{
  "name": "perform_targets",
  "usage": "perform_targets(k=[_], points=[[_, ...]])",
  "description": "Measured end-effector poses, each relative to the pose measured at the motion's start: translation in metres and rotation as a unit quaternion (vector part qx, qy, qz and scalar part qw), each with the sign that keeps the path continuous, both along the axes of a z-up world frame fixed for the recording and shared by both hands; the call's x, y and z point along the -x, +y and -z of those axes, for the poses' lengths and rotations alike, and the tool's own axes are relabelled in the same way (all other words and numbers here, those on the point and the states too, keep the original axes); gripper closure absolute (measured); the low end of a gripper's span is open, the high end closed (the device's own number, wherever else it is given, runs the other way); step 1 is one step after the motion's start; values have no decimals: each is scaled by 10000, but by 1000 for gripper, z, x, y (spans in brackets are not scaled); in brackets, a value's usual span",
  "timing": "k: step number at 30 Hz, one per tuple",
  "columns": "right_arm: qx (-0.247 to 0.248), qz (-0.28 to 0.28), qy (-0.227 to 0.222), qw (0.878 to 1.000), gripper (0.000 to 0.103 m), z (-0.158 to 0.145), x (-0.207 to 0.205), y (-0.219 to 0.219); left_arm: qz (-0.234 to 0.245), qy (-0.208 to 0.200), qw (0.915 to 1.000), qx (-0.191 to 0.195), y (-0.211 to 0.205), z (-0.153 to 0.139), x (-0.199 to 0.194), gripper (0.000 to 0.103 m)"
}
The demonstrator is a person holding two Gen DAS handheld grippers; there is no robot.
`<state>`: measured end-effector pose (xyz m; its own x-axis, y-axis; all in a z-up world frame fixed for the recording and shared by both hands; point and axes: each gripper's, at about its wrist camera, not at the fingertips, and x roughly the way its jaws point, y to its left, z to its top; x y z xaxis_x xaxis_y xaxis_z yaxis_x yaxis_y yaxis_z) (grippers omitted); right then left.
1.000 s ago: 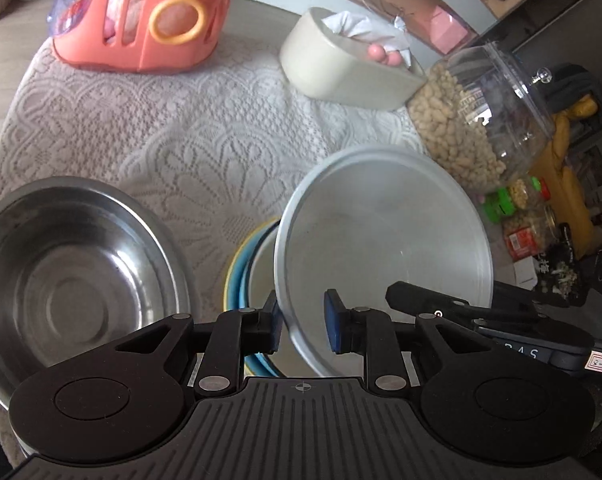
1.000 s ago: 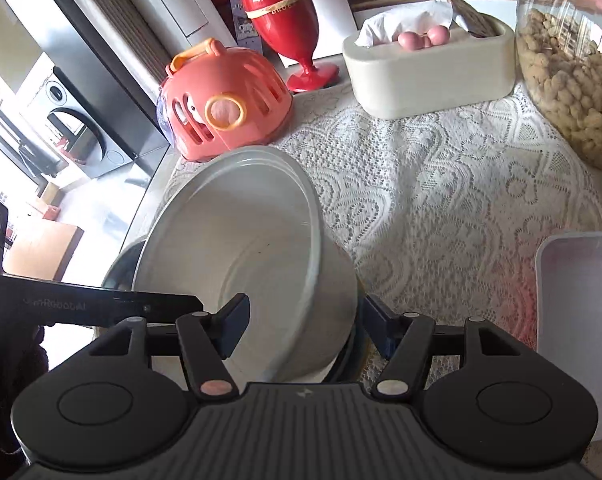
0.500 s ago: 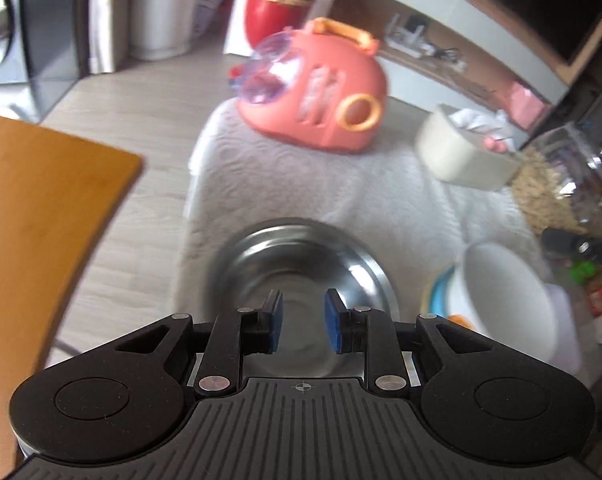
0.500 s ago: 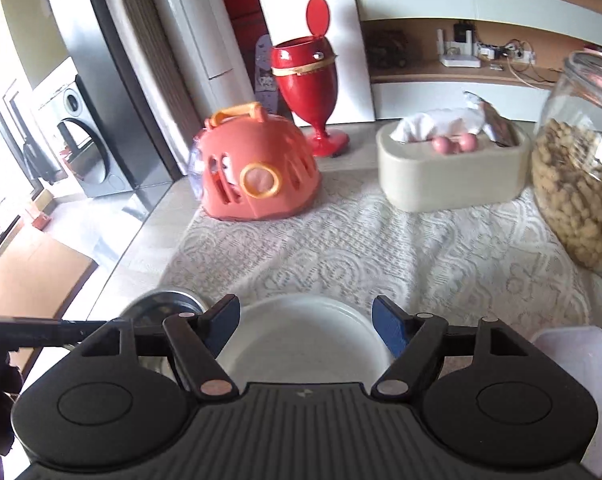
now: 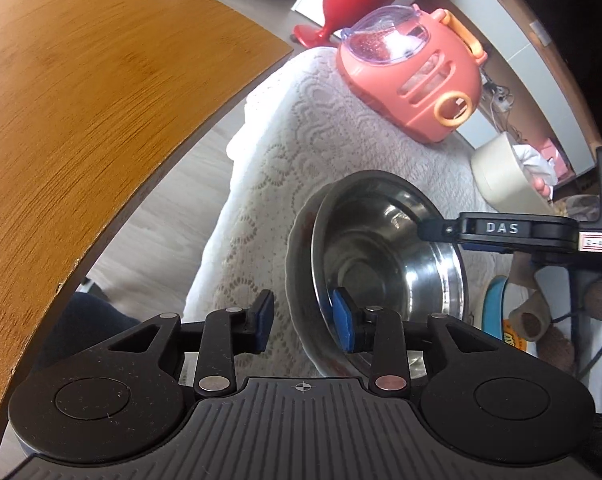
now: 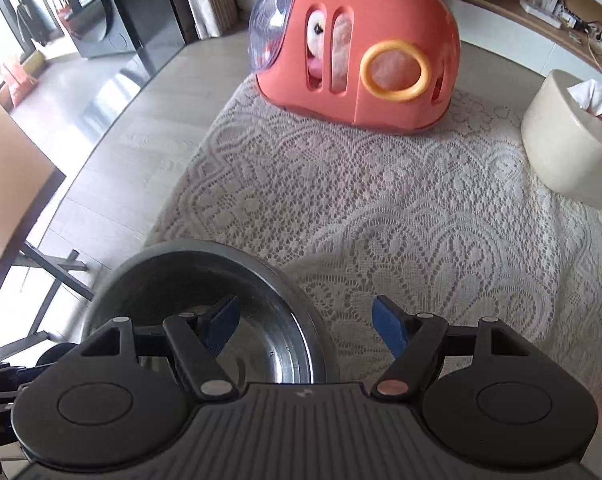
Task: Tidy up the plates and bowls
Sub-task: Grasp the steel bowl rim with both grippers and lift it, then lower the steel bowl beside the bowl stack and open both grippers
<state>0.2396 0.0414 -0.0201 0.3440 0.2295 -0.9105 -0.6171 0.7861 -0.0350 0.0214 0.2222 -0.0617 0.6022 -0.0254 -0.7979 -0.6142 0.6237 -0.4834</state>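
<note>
A wooden tabletop fills the left wrist view's left side, its far edge cut off. The lace tablecloth carries a coral pet carrier and a cream tissue box, partly out of frame. The steel bowl sits at the cloth's near edge, its rim between the left gripper's parted fingers. The right gripper hangs wide over it, holding nothing.

a home living area is suggested by a white lace tablecloth, a coral plastic toy pet carrier, pale wood-look flooring and a grey front-loading washing machine.
</note>
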Motion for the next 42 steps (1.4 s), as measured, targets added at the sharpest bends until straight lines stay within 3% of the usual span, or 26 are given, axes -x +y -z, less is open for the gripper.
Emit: perform_targets(k=[4, 8, 11, 17, 24, 27, 29, 33, 36, 39, 42], points=[[160, 153, 379, 9990, 29, 19, -8, 6, 85, -134, 9989, 432, 3, 8, 0, 67], [268, 163, 529, 9981, 28, 27, -8, 11, 42, -52, 9988, 491, 2, 19, -4, 61], [310, 113, 667, 9972, 28, 31, -7, 14, 113, -94, 9984, 539, 1, 21, -7, 66], [216, 119, 809, 9964, 22, 33, -6, 15, 230, -19, 9990, 387, 2, 20, -17, 61], [224, 81, 814, 9964, 22, 31, -2, 14, 105, -8, 9999, 123, 12, 18, -28, 60], [93, -13, 460, 9989, 22, 16, 4, 11, 99, 43, 9997, -234, 5, 9, -27, 60], [14, -171, -269, 9995, 23, -9, 14, 7, 63, -7, 9987, -515, -1, -2, -25, 61], [-437, -327, -1494, 9873, 19, -67, 34, -32, -1, -521, 9947, -891, -12, -33, -18, 61], [-749, -125, -1889, 9791, 17, -95, 42, -83, 402, -1032, 9912, -727, -28, -52, -30, 61], [-765, 147, -2215, 9720, 17, -100, 53, -132, 1099, -1457, 9825, -380, -57, -65, -58, 61], [-689, 482, -2216, 9715, 17, -84, 59, -170, 1557, -1403, 9768, -439, -92, -68, -89, 61]])
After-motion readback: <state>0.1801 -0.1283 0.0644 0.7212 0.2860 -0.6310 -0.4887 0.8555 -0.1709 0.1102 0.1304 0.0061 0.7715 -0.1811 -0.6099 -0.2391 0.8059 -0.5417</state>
